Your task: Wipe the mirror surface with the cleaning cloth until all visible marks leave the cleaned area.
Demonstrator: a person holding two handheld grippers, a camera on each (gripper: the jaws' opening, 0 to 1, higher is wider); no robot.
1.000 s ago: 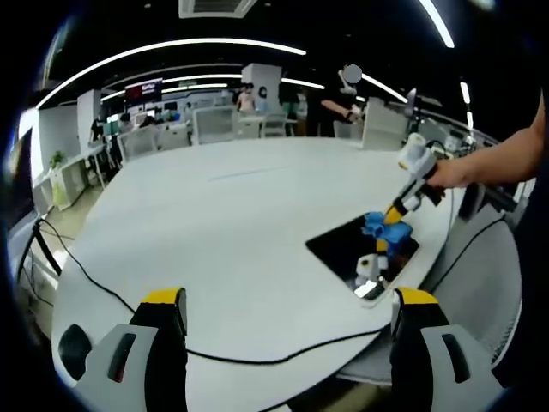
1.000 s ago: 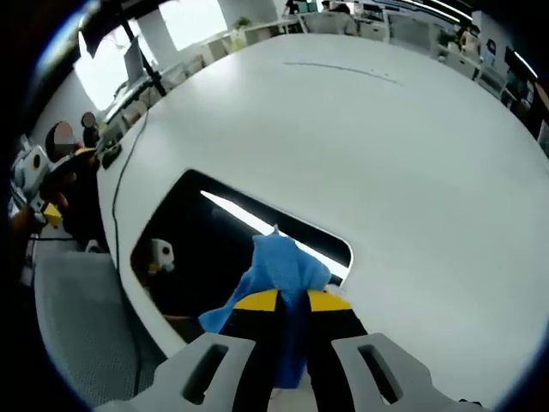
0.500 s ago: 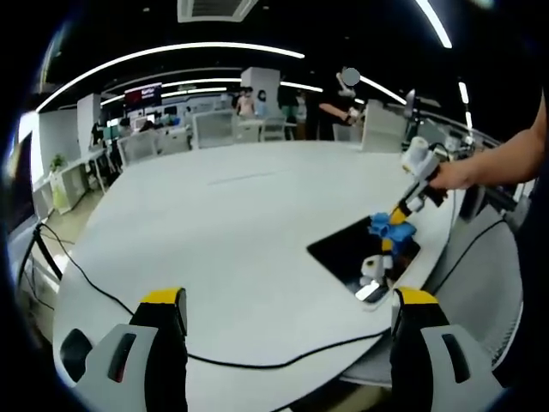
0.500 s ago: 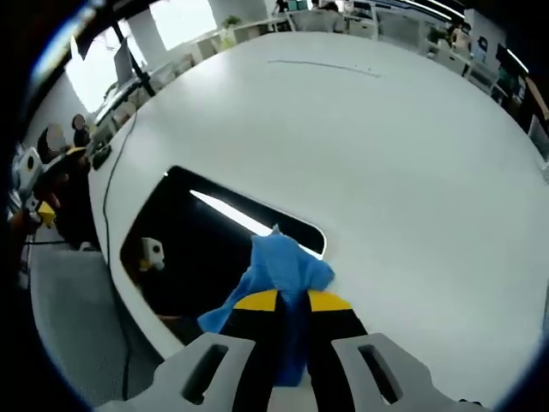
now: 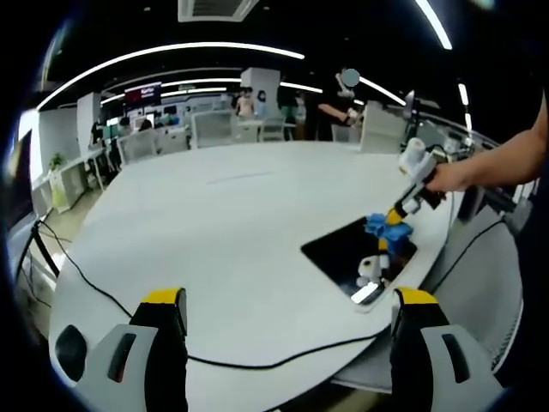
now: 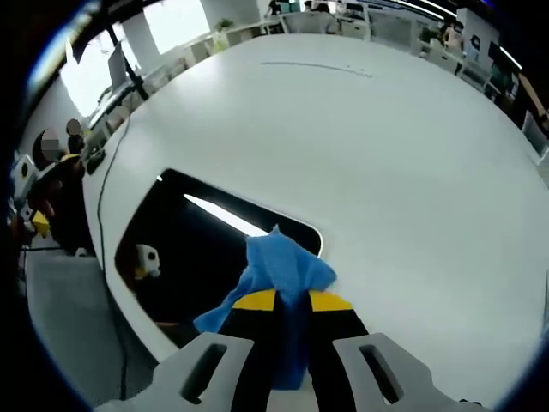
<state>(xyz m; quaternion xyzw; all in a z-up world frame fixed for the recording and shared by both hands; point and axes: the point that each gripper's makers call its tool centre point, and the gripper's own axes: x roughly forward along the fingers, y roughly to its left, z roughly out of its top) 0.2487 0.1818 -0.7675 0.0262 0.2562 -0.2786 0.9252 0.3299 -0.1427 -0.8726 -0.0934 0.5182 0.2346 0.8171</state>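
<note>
The soft blue cleaning cloth (image 6: 283, 270) sat on the mirror (image 6: 184, 257), near its edge on the white table (image 6: 386, 146). Your right gripper (image 6: 287, 302) pinched it tight. Your left gripper (image 5: 287, 300) hung wide open.

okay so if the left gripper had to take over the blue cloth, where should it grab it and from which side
Probably the loose bunch of the blue cloth that sticks out past the tips of the right gripper, which is shut on its other end. That part lies free over the mirror edge, so come from the open table side, opposite the right gripper.
</note>
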